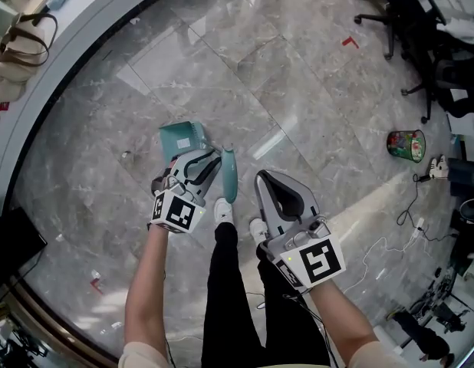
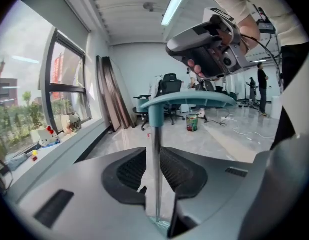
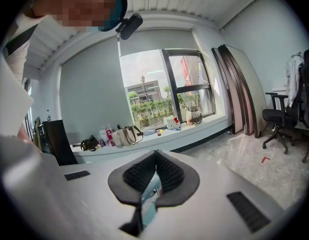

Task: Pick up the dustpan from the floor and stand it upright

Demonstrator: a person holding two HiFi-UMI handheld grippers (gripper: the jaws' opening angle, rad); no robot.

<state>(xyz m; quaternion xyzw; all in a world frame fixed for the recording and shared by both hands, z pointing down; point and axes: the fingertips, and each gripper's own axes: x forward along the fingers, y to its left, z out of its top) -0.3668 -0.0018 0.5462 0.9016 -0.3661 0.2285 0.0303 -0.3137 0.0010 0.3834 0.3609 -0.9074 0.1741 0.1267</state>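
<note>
The teal dustpan [image 1: 181, 136] stands on the marble floor just ahead of the person's feet, its pan down and its long handle rising toward me. My left gripper [image 1: 215, 158] is shut on the thin metal rod [image 2: 157, 174] of that handle. The teal grip [image 2: 190, 101] caps the rod above the jaws. In the head view this grip [image 1: 230, 173] lies right of the left gripper. My right gripper [image 1: 261, 178] hovers right of the handle, apart from it. Its jaws [image 3: 155, 156] are shut with nothing between them. A teal part shows through the gap below.
A green wastebasket [image 1: 406, 145] stands at the right, with cables [image 1: 390, 236] and office chairs [image 1: 409, 29] beyond. The person's shoes [image 1: 222, 210] are right below the dustpan. A curved window ledge [image 1: 76, 37] with bags runs along the left.
</note>
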